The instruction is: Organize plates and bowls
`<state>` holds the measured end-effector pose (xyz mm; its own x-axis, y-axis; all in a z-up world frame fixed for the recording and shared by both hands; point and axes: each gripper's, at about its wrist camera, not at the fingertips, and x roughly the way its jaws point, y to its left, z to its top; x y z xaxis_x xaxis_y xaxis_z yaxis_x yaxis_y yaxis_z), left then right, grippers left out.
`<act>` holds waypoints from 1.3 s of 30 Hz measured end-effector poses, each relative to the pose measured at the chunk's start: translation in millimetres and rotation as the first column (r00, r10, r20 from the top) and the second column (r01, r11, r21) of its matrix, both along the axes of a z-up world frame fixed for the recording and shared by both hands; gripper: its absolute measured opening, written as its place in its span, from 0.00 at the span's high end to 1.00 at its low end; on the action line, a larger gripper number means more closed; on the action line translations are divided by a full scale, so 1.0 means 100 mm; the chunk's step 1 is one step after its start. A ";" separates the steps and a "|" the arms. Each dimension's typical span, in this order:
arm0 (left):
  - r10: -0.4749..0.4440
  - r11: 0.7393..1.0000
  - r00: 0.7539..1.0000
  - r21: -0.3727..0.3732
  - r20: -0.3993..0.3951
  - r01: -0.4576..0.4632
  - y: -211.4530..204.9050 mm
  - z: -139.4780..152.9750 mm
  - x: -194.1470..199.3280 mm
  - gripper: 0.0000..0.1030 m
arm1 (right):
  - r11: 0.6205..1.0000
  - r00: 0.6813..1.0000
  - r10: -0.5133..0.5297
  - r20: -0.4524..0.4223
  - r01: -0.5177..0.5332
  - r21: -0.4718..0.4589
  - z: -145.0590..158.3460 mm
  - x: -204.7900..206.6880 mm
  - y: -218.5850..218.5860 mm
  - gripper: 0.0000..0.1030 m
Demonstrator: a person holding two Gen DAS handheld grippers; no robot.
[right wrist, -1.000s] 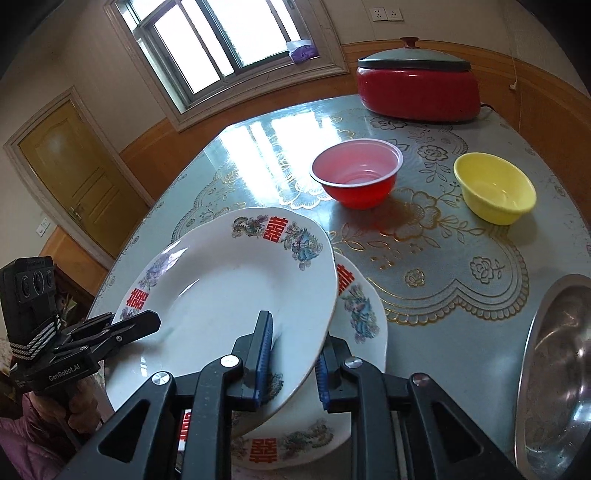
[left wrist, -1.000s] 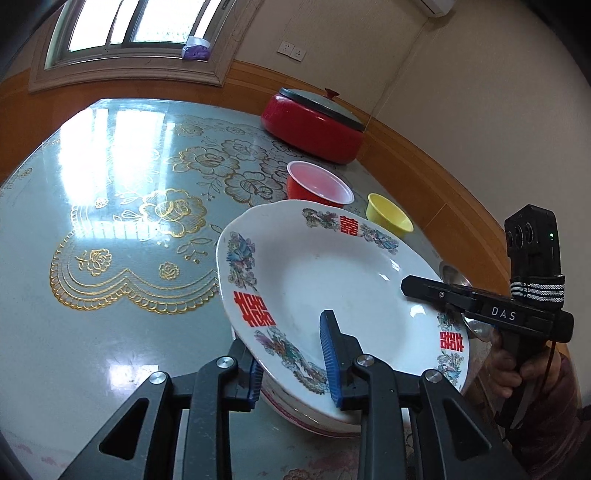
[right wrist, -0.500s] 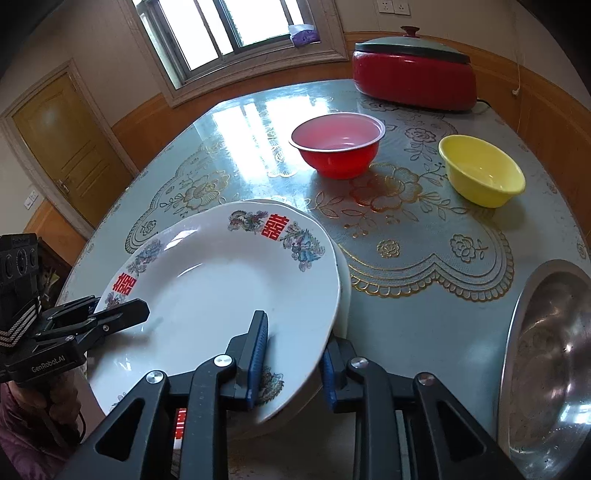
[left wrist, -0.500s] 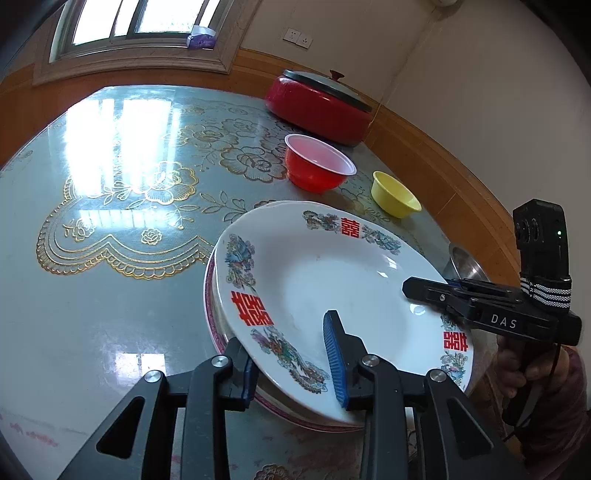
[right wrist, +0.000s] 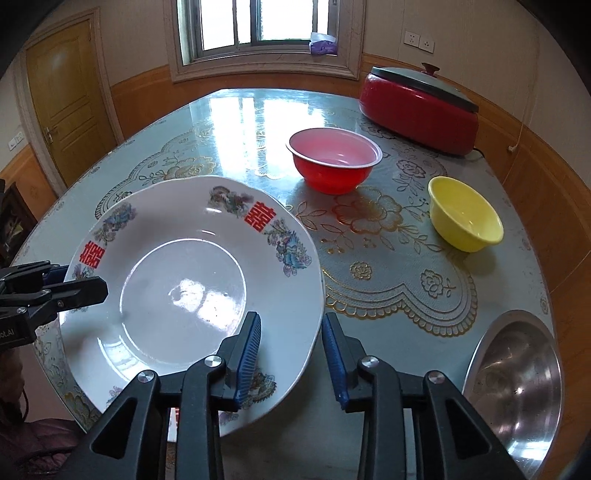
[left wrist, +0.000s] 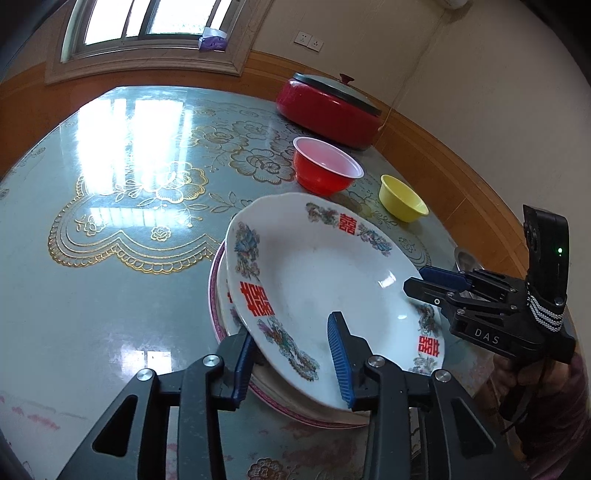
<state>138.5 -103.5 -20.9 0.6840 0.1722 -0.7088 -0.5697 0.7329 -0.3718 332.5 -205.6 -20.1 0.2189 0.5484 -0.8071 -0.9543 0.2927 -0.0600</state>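
On the glass-topped table [right wrist: 229, 122], beyond the plates, stand a red bowl [right wrist: 334, 158] and a yellow bowl [right wrist: 463, 219], apart from each other; further back, near the wall, sits a red electric pot [right wrist: 419, 110] with a dark lid; a steel basin [right wrist: 517, 373] lies at the table's near right edge in the right wrist view; a window [right wrist: 258, 22] and a wooden door [right wrist: 62, 96] close the room behind.

The white plate [left wrist: 332, 280], edged with flowers and red characters, rests on top of a stack of plates [left wrist: 218, 295] whose pink-rimmed lowest plate peeks out on its left side in the left wrist view; the top plate sits slightly tilted, its near rim raised over the stack.

The left gripper [left wrist: 291, 363] straddles the plate's near rim, one blue pad under the rim and the other over the plate's face, with a clear gap between pad and plate, so its jaws stand apart; the right gripper [right wrist: 290, 362] does likewise on the opposite rim, one pad above the plate's surface and the other outside the edge, jaws apart and not pinching. Each gripper reaches in low and nearly level with the tabletop, the two facing each other across the plate.
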 end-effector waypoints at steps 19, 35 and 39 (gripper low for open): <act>0.101 0.994 0.994 -0.036 0.027 -0.100 0.13 0.00 -0.36 0.61 | 0.988 0.952 -0.138 -0.273 0.153 0.033 -0.16 0.25 -0.12 0.62; 0.067 0.996 0.998 -0.052 -0.014 -0.067 0.17 -0.14 -0.27 0.54 | 0.985 0.907 -0.156 -0.390 0.171 0.003 -0.37 0.18 -0.07 0.53; 0.075 0.996 0.996 -0.042 -0.038 -0.077 0.21 -0.16 -0.23 0.54 | 0.990 0.913 -0.125 -0.388 0.140 0.009 -0.37 0.07 0.02 0.53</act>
